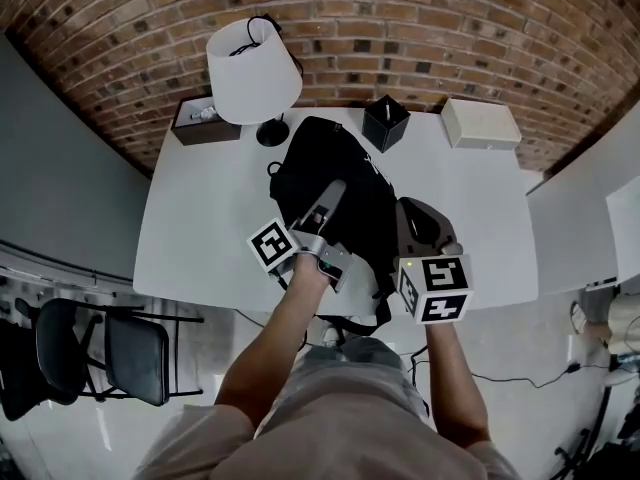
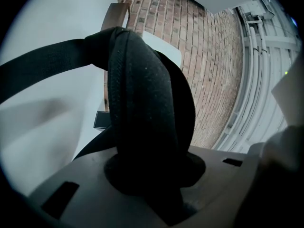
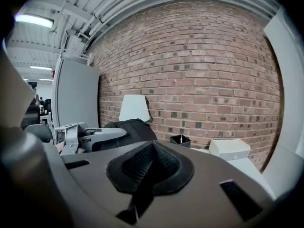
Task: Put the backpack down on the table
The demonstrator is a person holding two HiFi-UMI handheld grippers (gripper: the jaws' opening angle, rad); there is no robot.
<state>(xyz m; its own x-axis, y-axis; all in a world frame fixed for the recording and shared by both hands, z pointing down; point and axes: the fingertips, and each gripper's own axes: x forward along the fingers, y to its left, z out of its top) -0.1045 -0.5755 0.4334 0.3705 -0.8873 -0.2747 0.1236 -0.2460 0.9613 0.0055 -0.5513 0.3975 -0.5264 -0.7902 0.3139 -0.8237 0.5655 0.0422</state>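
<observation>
Left gripper (image 2: 154, 177) clamps backpack strap (image 2: 142, 103); strap blocks view beyond.

No word, number, brand or label can be read in any view. The only printed signs are black-and-white square patterns on the marker cube (image 1: 272, 244) of the left tool (image 1: 335, 190) and on the marker cube (image 1: 438, 290) of the right tool (image 1: 420, 218). These patterns are blocks only, with no letters or digits.
</observation>
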